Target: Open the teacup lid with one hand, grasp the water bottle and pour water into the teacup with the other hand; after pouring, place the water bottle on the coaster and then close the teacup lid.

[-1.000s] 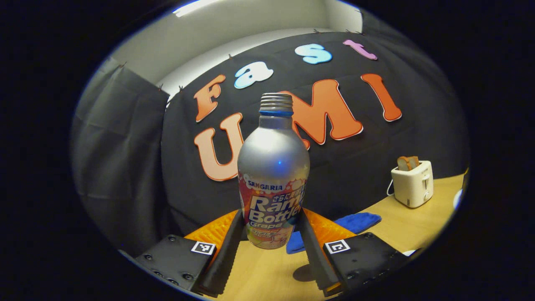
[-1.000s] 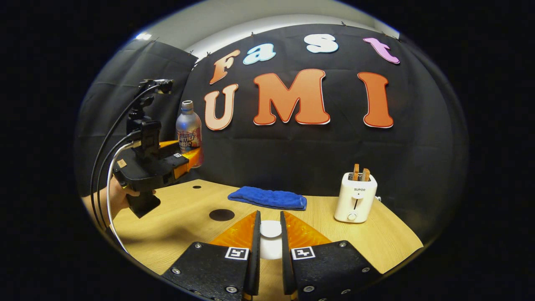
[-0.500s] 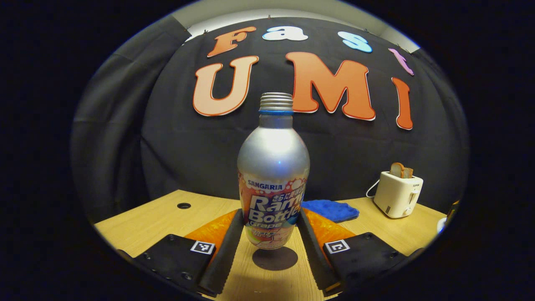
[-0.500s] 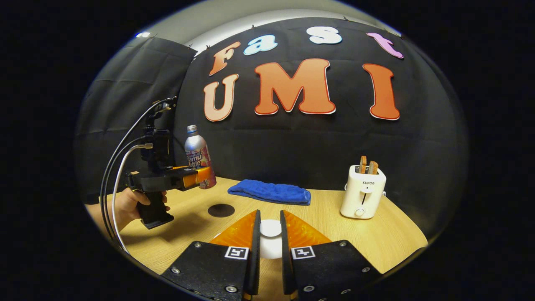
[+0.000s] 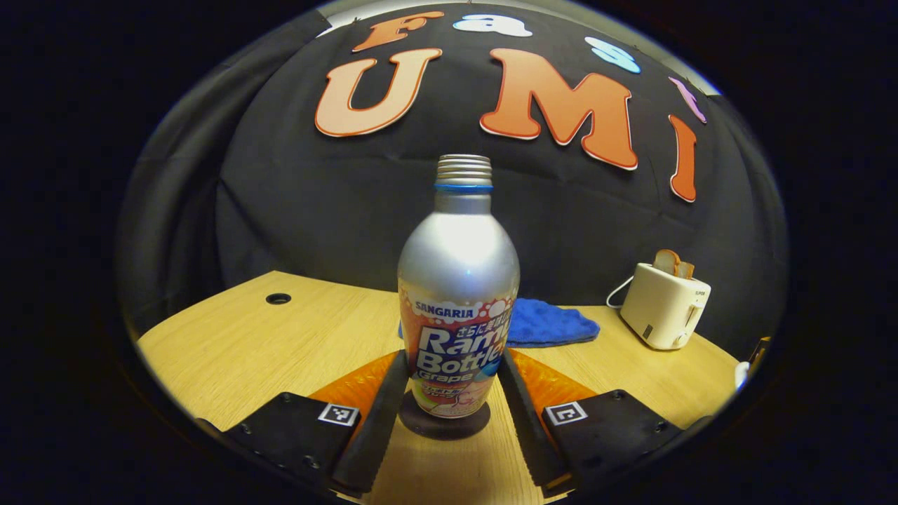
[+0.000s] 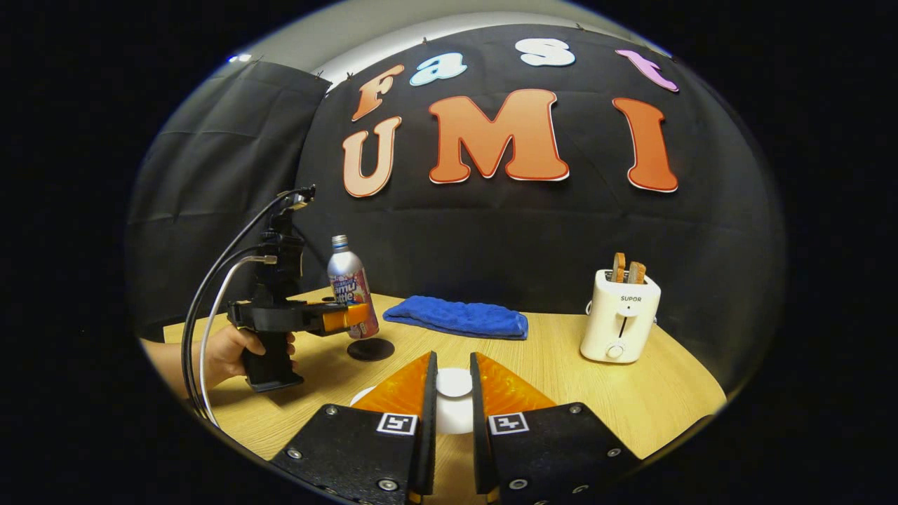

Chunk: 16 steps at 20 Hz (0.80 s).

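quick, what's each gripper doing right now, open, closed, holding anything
Left gripper: jaws closed on the water bottle, just above the coaster.
Right gripper: jaws closed on the white teacup lid.

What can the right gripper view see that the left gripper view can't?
Right gripper view: a hand holding the left tool from the side, plus the right tool pinching a white lid. Left gripper view: a close look at the left tool's fingers squeezing the bottle, with the dark coaster right under it. Both: bottle, coaster, blue cloth, toaster, wooden table.
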Motion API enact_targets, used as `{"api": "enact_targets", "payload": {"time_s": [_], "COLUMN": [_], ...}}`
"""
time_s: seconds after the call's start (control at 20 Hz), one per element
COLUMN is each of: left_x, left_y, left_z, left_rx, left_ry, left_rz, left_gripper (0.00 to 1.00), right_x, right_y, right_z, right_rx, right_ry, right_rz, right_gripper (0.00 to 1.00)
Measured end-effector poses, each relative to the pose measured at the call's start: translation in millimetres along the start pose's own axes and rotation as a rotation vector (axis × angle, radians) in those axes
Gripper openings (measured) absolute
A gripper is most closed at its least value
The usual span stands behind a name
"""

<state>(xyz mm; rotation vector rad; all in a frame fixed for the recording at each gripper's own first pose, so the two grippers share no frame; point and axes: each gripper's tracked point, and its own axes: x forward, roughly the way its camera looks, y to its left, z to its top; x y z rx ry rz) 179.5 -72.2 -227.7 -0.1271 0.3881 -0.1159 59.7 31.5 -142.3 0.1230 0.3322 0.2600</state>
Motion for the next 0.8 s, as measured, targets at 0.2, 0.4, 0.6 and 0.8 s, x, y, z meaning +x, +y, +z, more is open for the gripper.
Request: {"api": "enact_targets", "payload": {"time_s": [0.2, 0.4, 0.6, 0.8], "left_x": [7, 11, 15, 18], "left_y": [-3, -1, 1, -1], "left_z": [-13, -31, -31, -33], "left_rx": [-0.027, -0.038, -0.034, -0.02], "left_ry": [0.04, 0.08, 0.071, 0.081], "left_rz": [-0.011, -0.005, 0.008, 0.007], "left_gripper": [0.78, 0.78, 0.83, 0.84], "right_x": [3, 10, 21, 29], "right_y": [3, 12, 24, 31], "right_z": [-6, -14, -15, -23], "right_rx": [0.001, 0.017, 0.035, 0.014], "right_ry": [0.002, 0.025, 0.03, 0.062], "right_rz": [0.019, 0.069, 0.135, 0.167], "right_gripper": [0.23, 0.23, 0.23, 0.23]}}
